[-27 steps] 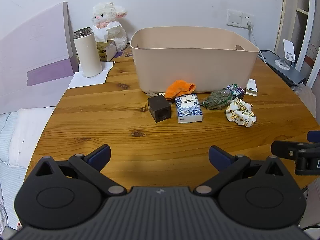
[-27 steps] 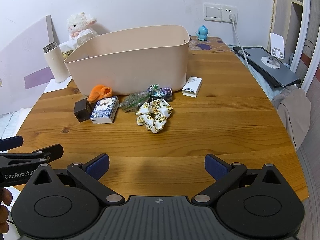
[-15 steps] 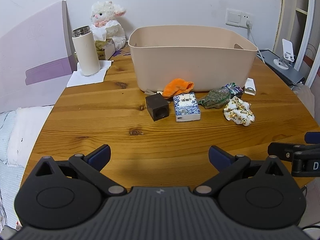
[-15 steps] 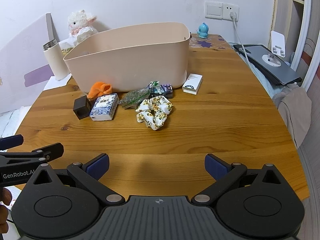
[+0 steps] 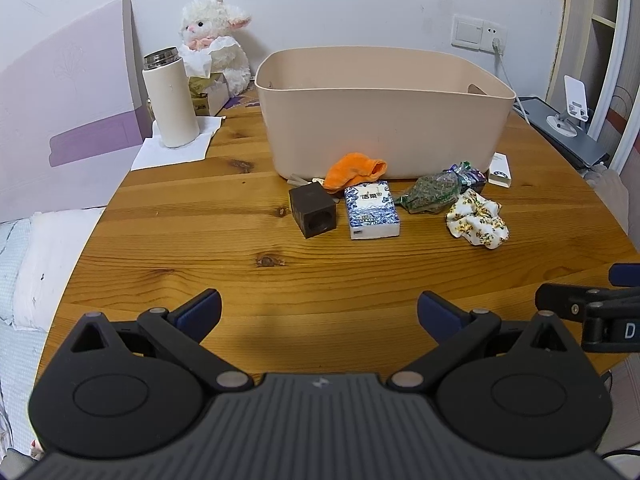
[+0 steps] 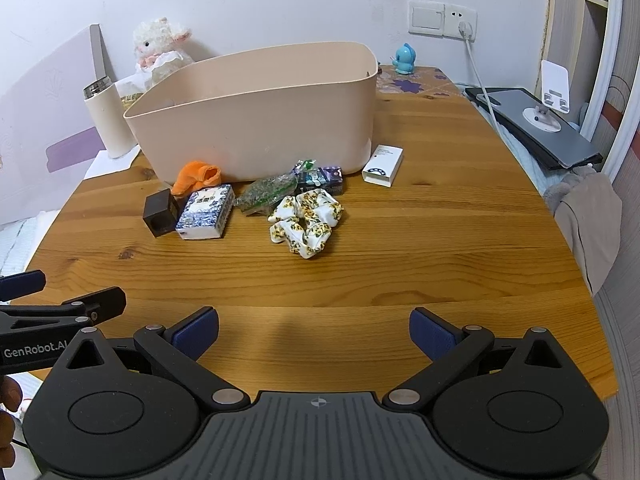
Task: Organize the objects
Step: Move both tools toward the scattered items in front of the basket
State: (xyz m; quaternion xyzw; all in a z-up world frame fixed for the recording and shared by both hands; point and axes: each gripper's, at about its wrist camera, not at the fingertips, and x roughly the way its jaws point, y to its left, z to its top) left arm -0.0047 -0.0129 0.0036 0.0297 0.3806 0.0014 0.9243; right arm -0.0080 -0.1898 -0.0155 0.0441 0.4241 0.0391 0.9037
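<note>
A beige plastic bin (image 5: 380, 116) (image 6: 260, 120) stands on the round wooden table (image 5: 200, 248). In front of it lie an orange cloth (image 5: 354, 170), a dark brown cube (image 5: 312, 210), a blue-and-white tissue pack (image 5: 371, 210), a green leaf packet (image 5: 434, 192), a dark snack packet (image 6: 322, 178), a floral scrunchie (image 5: 478, 220) (image 6: 306, 220) and a small white box (image 6: 383, 166). My left gripper (image 5: 318, 312) is open and empty above the table's near edge. My right gripper (image 6: 314, 330) is open and empty, also at the near edge, to the right of the left one.
A white thermos (image 5: 171, 98) on a paper sheet, a tissue box and a plush lamb (image 5: 214, 40) stand at the back left. A blue figurine (image 6: 405, 58) sits at the back right. A laptop with a phone stand (image 6: 540, 120) lies right of the table.
Both grippers have drawn back and risen slightly, so the objects look a little farther away. Both stay open and nothing on the table has moved.
</note>
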